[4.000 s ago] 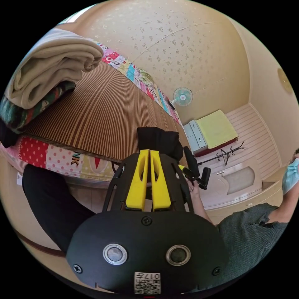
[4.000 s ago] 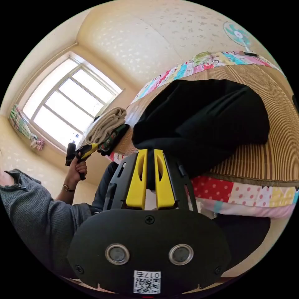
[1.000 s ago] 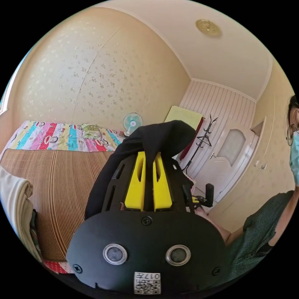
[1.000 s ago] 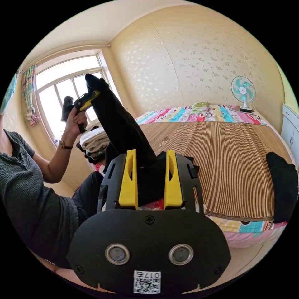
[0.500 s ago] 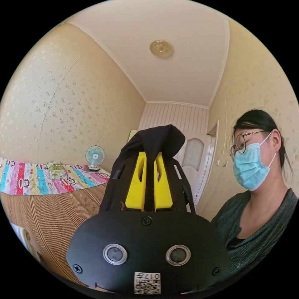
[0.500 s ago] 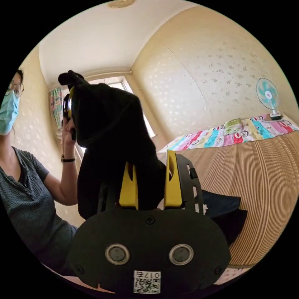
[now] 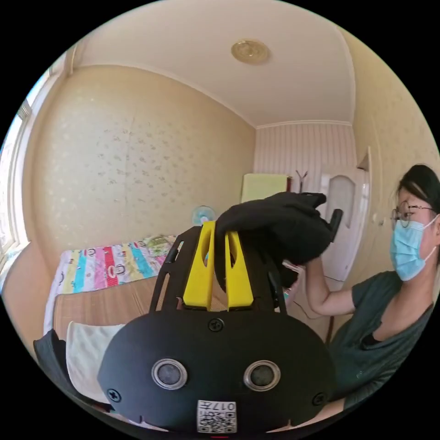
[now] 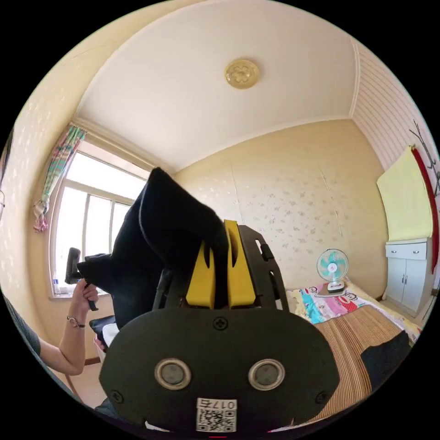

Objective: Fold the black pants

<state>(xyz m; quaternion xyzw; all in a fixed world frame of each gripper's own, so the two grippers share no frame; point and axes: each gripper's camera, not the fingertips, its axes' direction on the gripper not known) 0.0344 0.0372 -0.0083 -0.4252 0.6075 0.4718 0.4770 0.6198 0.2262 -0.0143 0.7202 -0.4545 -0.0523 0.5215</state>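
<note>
The left gripper (image 7: 218, 229) pinches the black pants (image 7: 275, 229), which bunch toward two o'clock. The right gripper (image 8: 221, 238) clamps the pants too, the cloth draping toward ten o'clock, high above the bed (image 8: 353, 334).

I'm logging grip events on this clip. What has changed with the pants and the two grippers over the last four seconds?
The black pants went from lying bunched on the striped mat to being lifted in the air. The right gripper opened a second ago, then re-closed on the fabric. The left gripper stayed shut on the pants throughout.
</note>
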